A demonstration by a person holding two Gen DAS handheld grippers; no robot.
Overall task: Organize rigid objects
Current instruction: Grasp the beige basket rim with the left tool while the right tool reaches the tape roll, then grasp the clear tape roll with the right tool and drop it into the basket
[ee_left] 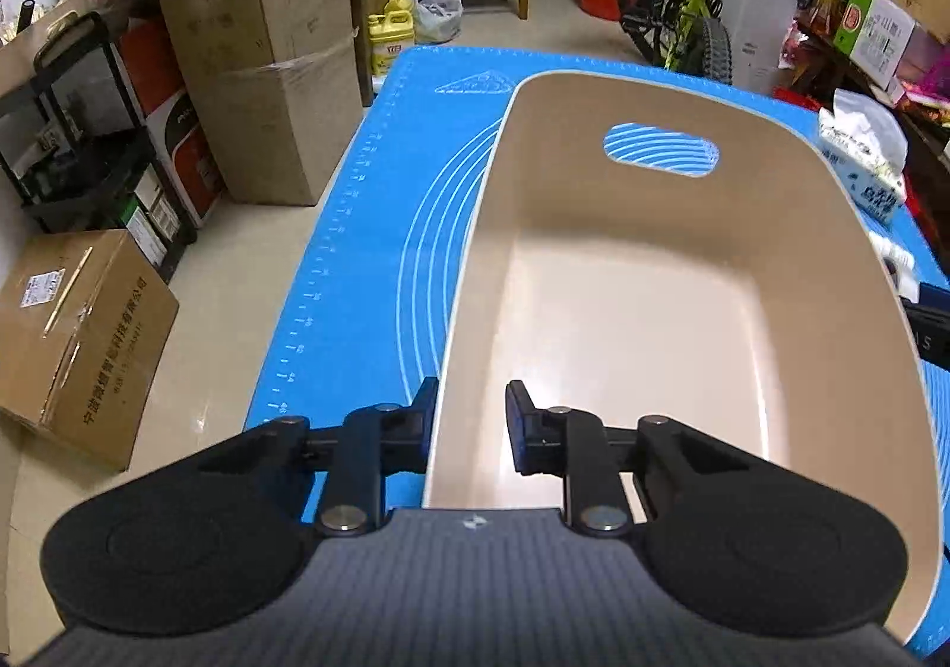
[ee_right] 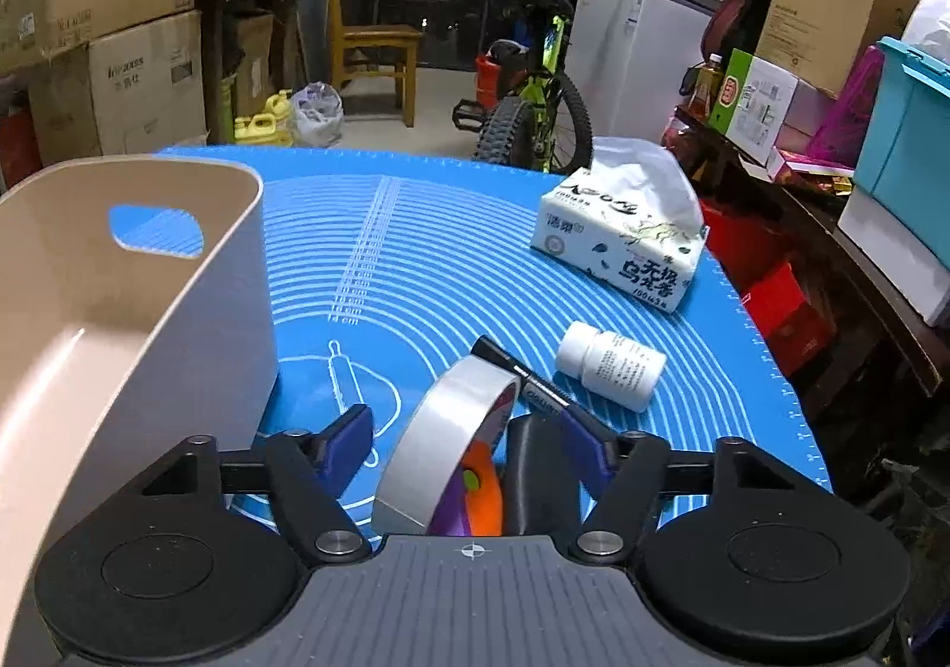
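While the tape (ee_right: 451,447) stands on edge near the mat's (ee_right: 415,263) front edge, the right gripper (ee_right: 469,447) straddles it unclenched; centring before squeezing looks wise. Left gripper (ee_left: 469,423) straddles the bin's (ee_left: 594,310) wall, grip unclear.

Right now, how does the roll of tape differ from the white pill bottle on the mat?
The roll of tape stands on edge between the right tool's fingers; the white pill bottle lies on its side, apart and clear of the tool. The tape is an open silvery ring with a colourful core; the bottle is closed, white, with a printed label. The tape looks larger, though it is nearer the camera. Both rest on the blue mat, outside the beige bin.
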